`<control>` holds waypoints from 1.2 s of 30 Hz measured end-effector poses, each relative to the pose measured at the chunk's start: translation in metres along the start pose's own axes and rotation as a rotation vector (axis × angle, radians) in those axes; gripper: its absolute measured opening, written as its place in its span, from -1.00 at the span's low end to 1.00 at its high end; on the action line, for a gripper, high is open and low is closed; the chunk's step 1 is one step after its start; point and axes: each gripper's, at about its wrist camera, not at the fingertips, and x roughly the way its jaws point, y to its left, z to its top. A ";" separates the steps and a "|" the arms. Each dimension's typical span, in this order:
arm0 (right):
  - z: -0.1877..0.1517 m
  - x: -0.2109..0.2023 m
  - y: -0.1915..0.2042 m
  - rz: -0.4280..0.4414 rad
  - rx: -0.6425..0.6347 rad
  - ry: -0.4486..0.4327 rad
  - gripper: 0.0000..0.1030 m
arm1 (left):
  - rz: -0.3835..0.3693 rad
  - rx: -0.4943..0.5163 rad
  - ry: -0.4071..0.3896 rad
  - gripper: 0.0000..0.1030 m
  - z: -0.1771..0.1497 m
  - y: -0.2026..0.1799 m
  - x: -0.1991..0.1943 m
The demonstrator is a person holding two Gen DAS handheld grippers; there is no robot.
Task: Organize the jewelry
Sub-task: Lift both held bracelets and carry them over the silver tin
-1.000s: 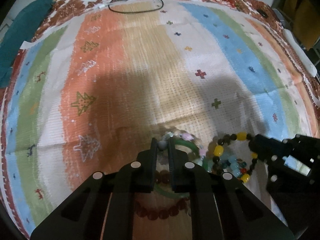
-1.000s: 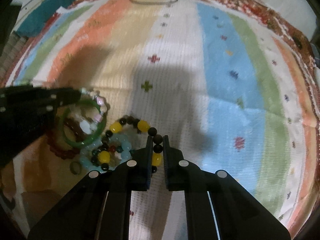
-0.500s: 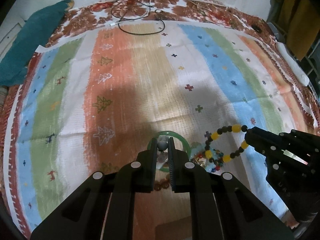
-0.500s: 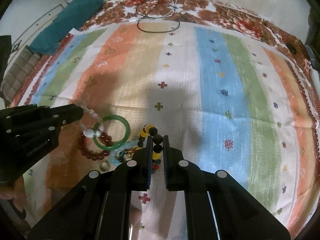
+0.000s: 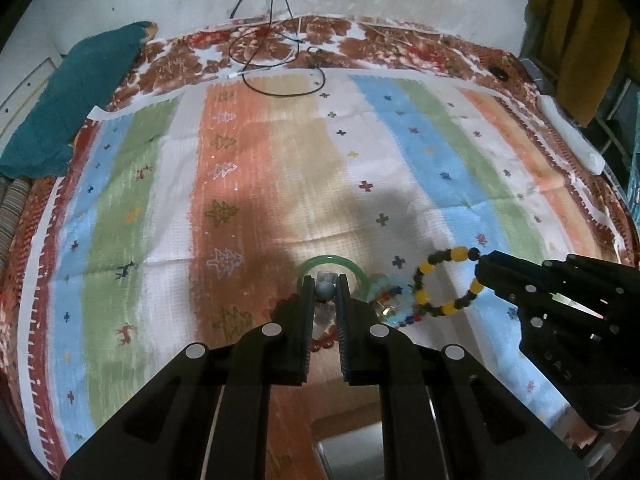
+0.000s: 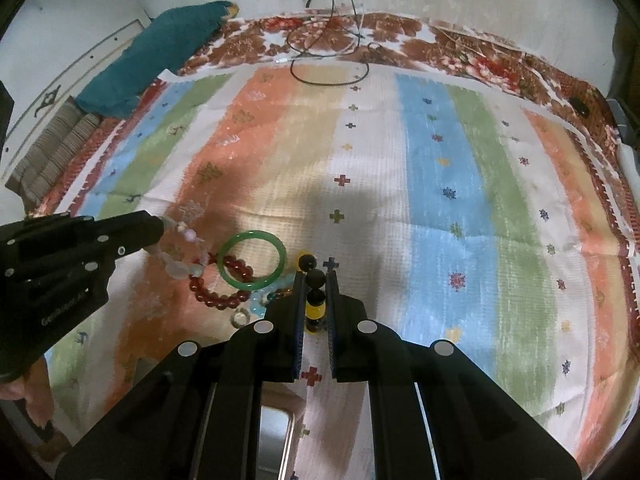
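Note:
My left gripper (image 5: 325, 280) is shut on a pale bead bracelet (image 5: 325, 291); the right wrist view shows its white and pink beads (image 6: 180, 248) hanging from the left gripper (image 6: 160, 228) above the cloth. My right gripper (image 6: 314, 276) is shut on a yellow-and-black bead bracelet (image 6: 314, 280), whose loop (image 5: 444, 280) dangles from the right gripper (image 5: 480, 270). Below them on the cloth lie a green bangle (image 6: 251, 234), a red bead bracelet (image 6: 216, 298) and a light-blue bead bracelet (image 5: 400, 304) in a small pile.
A striped cloth (image 5: 420, 152) covers the bed. A teal cloth (image 5: 72, 108) lies at the far left and black cables (image 5: 280, 60) loop at the far edge. A shiny tray corner (image 6: 276, 432) shows near the bottom. A white object (image 5: 572, 136) sits at the right edge.
Both grippers have risen away from the cloth, each lifting its bracelet out of the pile. The green bangle and red beads stay on the cloth.

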 end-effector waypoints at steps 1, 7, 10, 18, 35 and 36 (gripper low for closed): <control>-0.001 -0.003 0.000 -0.001 0.000 -0.005 -0.80 | 0.000 0.002 -0.004 -0.81 -0.002 -0.002 -0.003; -0.008 -0.022 0.007 -0.001 -0.019 -0.039 -0.80 | -0.002 0.008 -0.027 -0.81 -0.011 -0.009 -0.023; -0.011 -0.030 0.011 0.004 -0.024 -0.059 -0.80 | -0.007 0.010 -0.044 -0.81 -0.015 -0.011 -0.032; -0.019 -0.045 0.017 0.024 -0.038 -0.094 -0.80 | -0.034 0.009 -0.081 -0.81 -0.029 -0.018 -0.056; -0.044 -0.091 0.035 0.068 -0.080 -0.178 -0.80 | -0.065 0.024 -0.124 -0.81 -0.060 -0.028 -0.086; -0.046 -0.092 0.035 0.071 -0.082 -0.179 -0.80 | -0.065 0.024 -0.124 -0.81 -0.061 -0.028 -0.086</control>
